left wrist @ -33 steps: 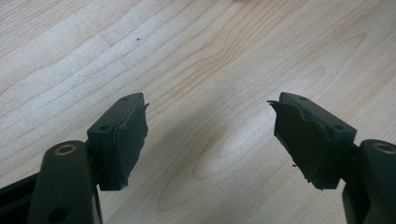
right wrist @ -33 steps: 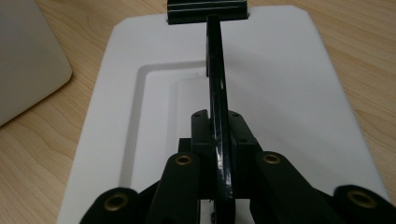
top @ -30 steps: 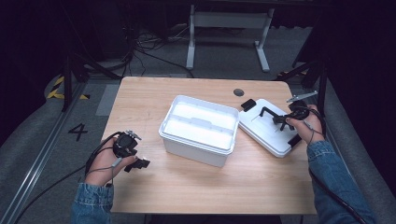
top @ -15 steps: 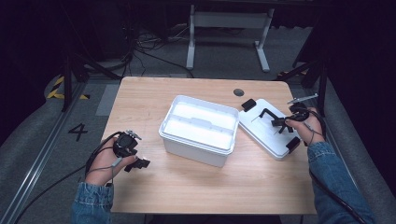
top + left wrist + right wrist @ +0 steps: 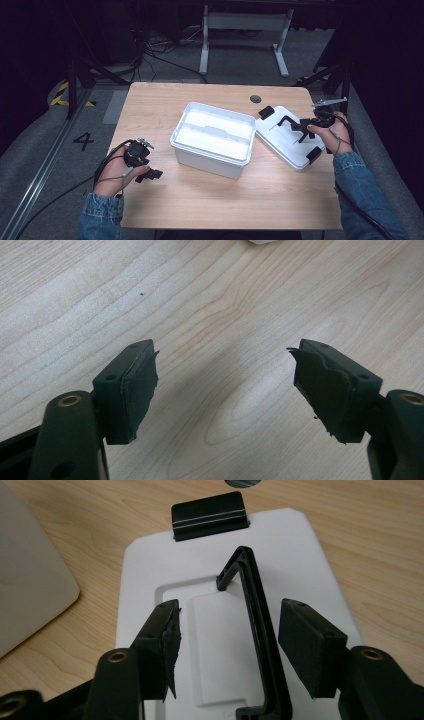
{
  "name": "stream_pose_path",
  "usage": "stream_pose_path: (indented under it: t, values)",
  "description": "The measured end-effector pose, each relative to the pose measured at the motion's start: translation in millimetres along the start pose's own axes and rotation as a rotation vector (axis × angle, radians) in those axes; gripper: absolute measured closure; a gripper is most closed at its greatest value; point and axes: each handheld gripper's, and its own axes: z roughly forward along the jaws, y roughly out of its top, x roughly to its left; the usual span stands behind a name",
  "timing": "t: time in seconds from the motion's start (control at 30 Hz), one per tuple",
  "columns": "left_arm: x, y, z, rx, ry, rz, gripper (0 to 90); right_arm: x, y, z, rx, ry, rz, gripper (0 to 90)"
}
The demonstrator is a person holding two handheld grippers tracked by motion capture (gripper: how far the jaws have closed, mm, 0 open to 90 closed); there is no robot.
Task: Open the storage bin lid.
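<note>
Right claw (image 5: 225, 645) open over white lid (image 5: 150, 570), jaws straddling raised black handle (image 5: 255, 625), not clamped on it. Black latch (image 5: 209, 508) at lid's far end, ahead of claw. White bin (image 5: 212, 137) just beside lid, on claw's left. Left claw (image 5: 225, 390) open above bare wooden counter (image 5: 200, 300), well apart from bin. Floor marking "4" (image 5: 83, 141) readable beyond counter edge.

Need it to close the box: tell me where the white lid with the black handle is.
In the high view, the white plastic lid lies flat at the table's right side, beside the open white box, under the right gripper.
</note>
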Motion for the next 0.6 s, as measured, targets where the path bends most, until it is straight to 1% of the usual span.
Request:
stream_pose_path:
  t: [0.03, 0.1, 0.27, 0.37, 0.43, 0.57, 0.6]
  values:
    - [0.4, 0.1, 0.4, -0.001, 0.001, 0.006, 26.1, 1.0, 0.6, -2.2, -0.001, -0.006, -0.007, 43.3]
    - [0.4, 0.1, 0.8, 0.003, 0.001, 0.003, 26.0, 4.8, 2.5, -8.8, -0.013, -0.012, -0.025, 43.3]
    - [0.2, -2.5, -0.5, 0.002, 0.006, -0.002, 26.0, 22.6, 4.5, -27.0, -0.041, 0.01, -0.086, 43.0]
    - [-0.2, -4.6, -0.7, 0.001, 0.003, -0.009, 26.0, 34.7, 2.0, -35.3, -0.05, 0.038, -0.113, 43.1]
    - [-0.3, -5.3, -1.2, 0.002, 0.008, -0.009, 26.0, 43.0, -0.5, -40.4, -0.052, 0.051, -0.134, 43.2]
    - [-0.9, -7.7, -2.2, 0.001, 0.002, -0.007, 26.0, 58.2, -7.4, -48.8, -0.06, 0.083, -0.164, 43.3]
    - [-0.5, -7.6, -3.0, -0.002, 0.007, -0.008, 26.0, 61.7, -9.2, -50.4, -0.059, 0.091, -0.169, 43.4]
